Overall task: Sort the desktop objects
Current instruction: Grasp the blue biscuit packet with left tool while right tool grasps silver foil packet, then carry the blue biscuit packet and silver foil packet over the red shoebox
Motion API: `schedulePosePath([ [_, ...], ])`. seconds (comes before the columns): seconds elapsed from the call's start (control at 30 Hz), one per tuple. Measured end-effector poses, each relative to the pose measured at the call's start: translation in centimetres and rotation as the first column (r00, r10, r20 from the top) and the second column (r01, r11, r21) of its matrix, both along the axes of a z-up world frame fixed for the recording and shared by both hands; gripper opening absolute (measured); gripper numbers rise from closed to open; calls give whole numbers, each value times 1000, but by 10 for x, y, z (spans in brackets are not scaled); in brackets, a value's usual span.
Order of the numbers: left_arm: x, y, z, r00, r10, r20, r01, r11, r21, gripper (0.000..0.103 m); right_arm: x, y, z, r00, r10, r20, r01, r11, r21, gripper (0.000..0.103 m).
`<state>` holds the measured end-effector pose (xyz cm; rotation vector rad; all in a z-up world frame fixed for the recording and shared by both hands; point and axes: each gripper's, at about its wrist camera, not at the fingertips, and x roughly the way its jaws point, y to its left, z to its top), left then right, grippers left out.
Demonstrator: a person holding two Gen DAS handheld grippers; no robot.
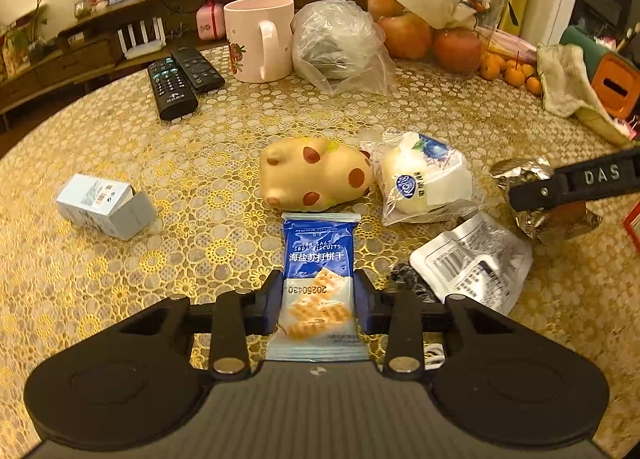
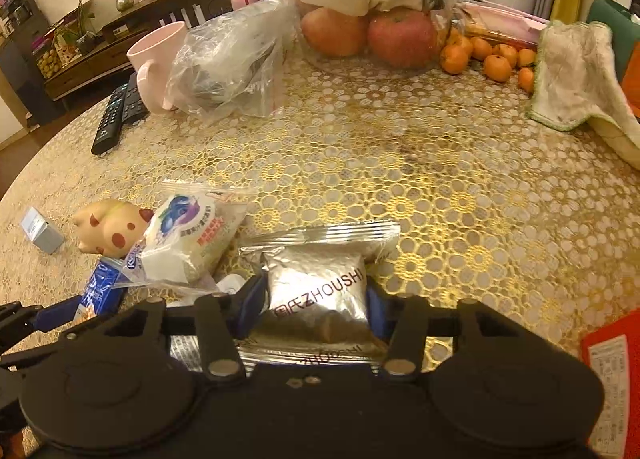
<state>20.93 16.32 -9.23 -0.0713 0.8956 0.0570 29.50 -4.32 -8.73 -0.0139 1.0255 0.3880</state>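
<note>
**Desk:** Snack packets on a gold lace-patterned table: where do they sit relative to the tools?

**Photographer:** Each is already between a pair of fingers. The left gripper is closed narrowly on a blue soda biscuit packet, whose long axis runs straight away from the camera toward the spotted pig toy. The right gripper pinches a silver foil packet the same way, printed face up.

**Desk:** Which packet has the clearer path?

**Photographer:** The foil one, I'd judge; open cloth lies far and right of it. The biscuit packet's far end almost touches the toy, with a clear-wrapped bun just right.

**Desk:** Anything unclear?

**Photographer:** Both packets' near ends vanish under the tool bodies, so whether they're lifted or resting can't be told. No sorting destination is visible.
</note>
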Motion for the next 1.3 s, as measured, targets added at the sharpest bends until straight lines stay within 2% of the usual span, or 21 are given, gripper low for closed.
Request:
schedulePosePath([
  [0.37,-26,-23,39,999,-10,46,10,1000,-13,35,-34,-42,34,999,-20,25,19,999,32,50],
  [0.73,-60,-74,78,994,-73,87,74,997,-8,35,-88,-81,80,998,1,64,-4,998,58,50],
  [1.0,-83,-117,103,984,-136,113,136,991,9,35,-123,-114,108,993,4,115,-11,998,67,50],
  [1.3,-97,-180,121,960,-248,130,246,969,27,35,-145,-164,121,990,-30,135,20,997,73,50],
])
